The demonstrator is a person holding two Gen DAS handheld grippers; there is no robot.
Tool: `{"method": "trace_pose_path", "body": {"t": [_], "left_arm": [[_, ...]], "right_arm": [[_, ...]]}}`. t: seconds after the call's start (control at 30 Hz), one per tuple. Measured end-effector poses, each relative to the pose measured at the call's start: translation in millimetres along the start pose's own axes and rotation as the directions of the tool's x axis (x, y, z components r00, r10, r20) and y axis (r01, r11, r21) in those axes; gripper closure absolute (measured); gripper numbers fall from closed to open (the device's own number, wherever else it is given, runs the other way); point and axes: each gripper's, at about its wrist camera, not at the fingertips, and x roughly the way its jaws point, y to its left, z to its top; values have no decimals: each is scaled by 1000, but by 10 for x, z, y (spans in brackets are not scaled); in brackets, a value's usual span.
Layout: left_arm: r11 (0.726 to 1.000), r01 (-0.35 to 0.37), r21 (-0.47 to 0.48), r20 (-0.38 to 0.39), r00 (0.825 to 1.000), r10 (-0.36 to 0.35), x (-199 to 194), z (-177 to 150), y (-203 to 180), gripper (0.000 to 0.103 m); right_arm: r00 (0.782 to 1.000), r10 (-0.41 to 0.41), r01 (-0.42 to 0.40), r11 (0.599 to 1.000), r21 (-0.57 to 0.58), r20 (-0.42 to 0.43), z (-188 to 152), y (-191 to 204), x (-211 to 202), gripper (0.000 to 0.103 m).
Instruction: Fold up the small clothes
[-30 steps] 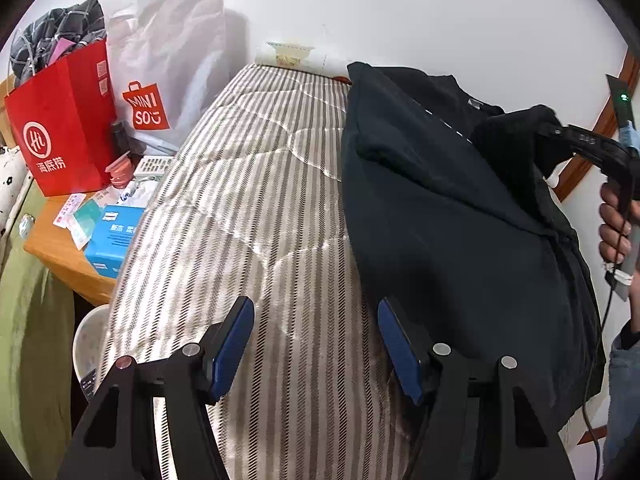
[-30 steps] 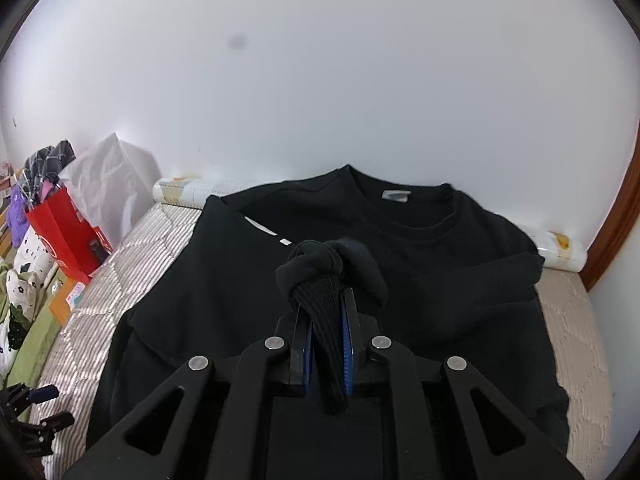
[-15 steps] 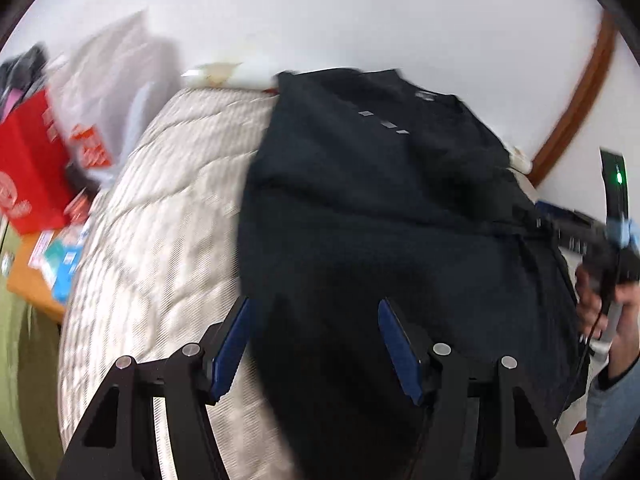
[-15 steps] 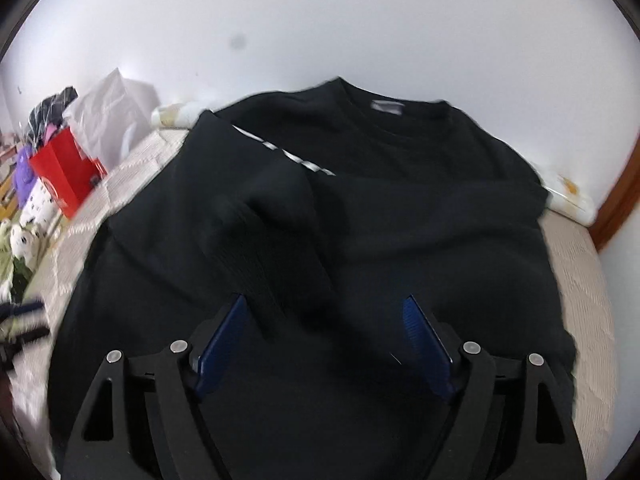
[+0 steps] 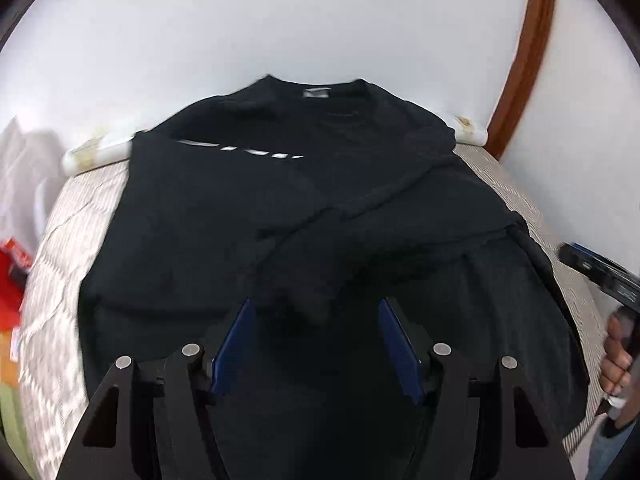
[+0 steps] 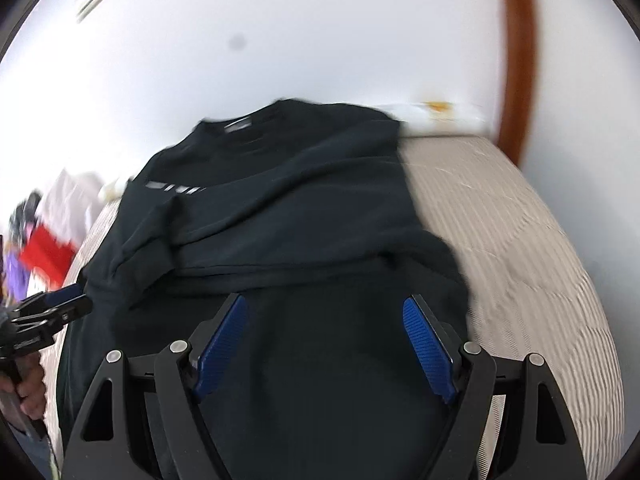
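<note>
A black sweatshirt (image 5: 224, 216) lies flat on the striped mattress (image 5: 60, 264), collar toward the wall, with a sleeve (image 5: 372, 240) folded across its body. My left gripper (image 5: 315, 306) hangs open over the sweatshirt's lower middle, nothing between its blue pads. In the right wrist view the same sweatshirt (image 6: 304, 208) fills the centre, and my right gripper (image 6: 326, 304) is open above its lower part, also empty. Each gripper shows in the other's view: the right gripper (image 5: 596, 270) at the far right, the left gripper (image 6: 48, 308) at the far left.
A white roll (image 5: 92, 152) lies against the wall at the mattress head. A red bag (image 6: 46, 254) and a white plastic bag (image 5: 20, 176) stand off the mattress's left side. A brown wooden frame (image 5: 524, 52) runs up the wall at right. Bare mattress (image 6: 520, 248) stretches right of the sweatshirt.
My right gripper let go of the black sleeve cuff and opened; the sleeve now lies across the body. Both grippers swung sideways; the left went from bare mattress to above the sweatshirt.
</note>
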Motion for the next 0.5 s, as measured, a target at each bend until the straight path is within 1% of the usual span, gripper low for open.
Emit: {"method": "trace_pose_path", "body": {"t": [0.07,0.17,0.23,0.33,0.5], "left_arm": [[1000,20,17,-13,1000,-20,164,63,-97,41],[998,-11,59,-20,1000,12,359,128,-182,41],[996,-35,87,-22,999,37,477,144,-199,41],[987,-82,136,-27,996,87,639,149,-221,41],[968,-145,206,11,989,146,725,161,-315,41]], "right_arm": [[1000,-28,28,999,22,9,-45,-186,-87,23],[998,-67,67,997,30,18,-106,-377,-187,23],[997,-75,74,996,40,24,-140,-467,-220,23],[998,-61,59,996,68,26,-198,-577,-235,23],[998,-52,50,996,73,29,-254,-587,-213,23]]}}
